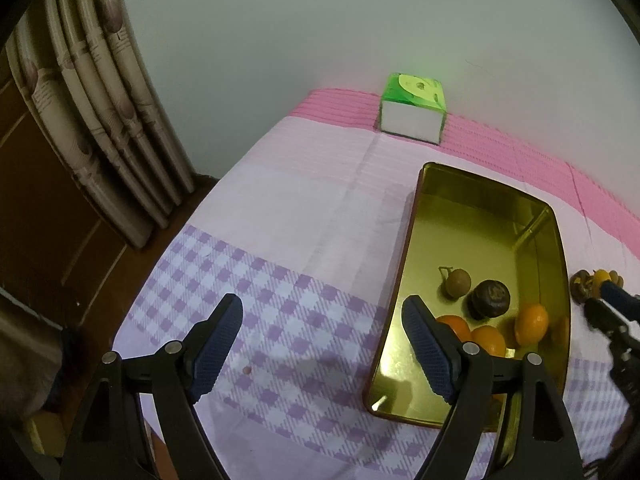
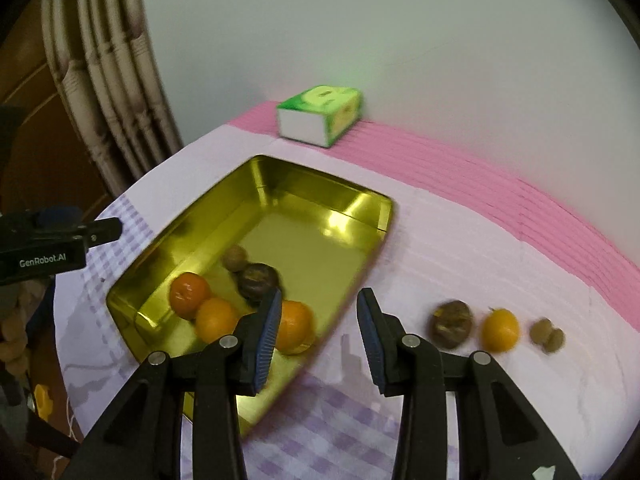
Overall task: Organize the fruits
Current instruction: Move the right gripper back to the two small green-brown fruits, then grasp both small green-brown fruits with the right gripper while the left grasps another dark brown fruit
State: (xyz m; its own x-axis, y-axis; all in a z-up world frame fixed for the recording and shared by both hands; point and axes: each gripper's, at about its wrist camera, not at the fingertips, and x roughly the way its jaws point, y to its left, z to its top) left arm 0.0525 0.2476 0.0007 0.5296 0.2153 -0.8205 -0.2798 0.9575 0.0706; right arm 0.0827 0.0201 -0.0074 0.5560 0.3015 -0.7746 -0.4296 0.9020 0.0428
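A gold tin tray [image 1: 420, 216] [image 2: 384, 208] lies on the cloth. It holds three oranges [image 2: 189, 294] [image 2: 216, 320] [image 2: 298, 330], a dark brown fruit [image 2: 258, 280] and a small tan longan [image 2: 235, 258]. On the cloth to the right of the tray lie another dark brown fruit [image 2: 452, 324], a small orange [image 2: 500, 329] and two little longans [image 2: 548, 336]. My right gripper [image 2: 319, 300] hovers over the tray's near right edge, jaws apart with nothing between them. My left gripper [image 1: 323, 302] stands wide open over the checked cloth, left of the tray.
A green and white tissue box [image 1: 412, 108] [image 2: 320, 116] stands at the back by the wall. Curtains [image 1: 92, 112] and a brown wooden panel lie beyond the table's left edge. The pink and lilac cloth [image 1: 300, 200] covers the table.
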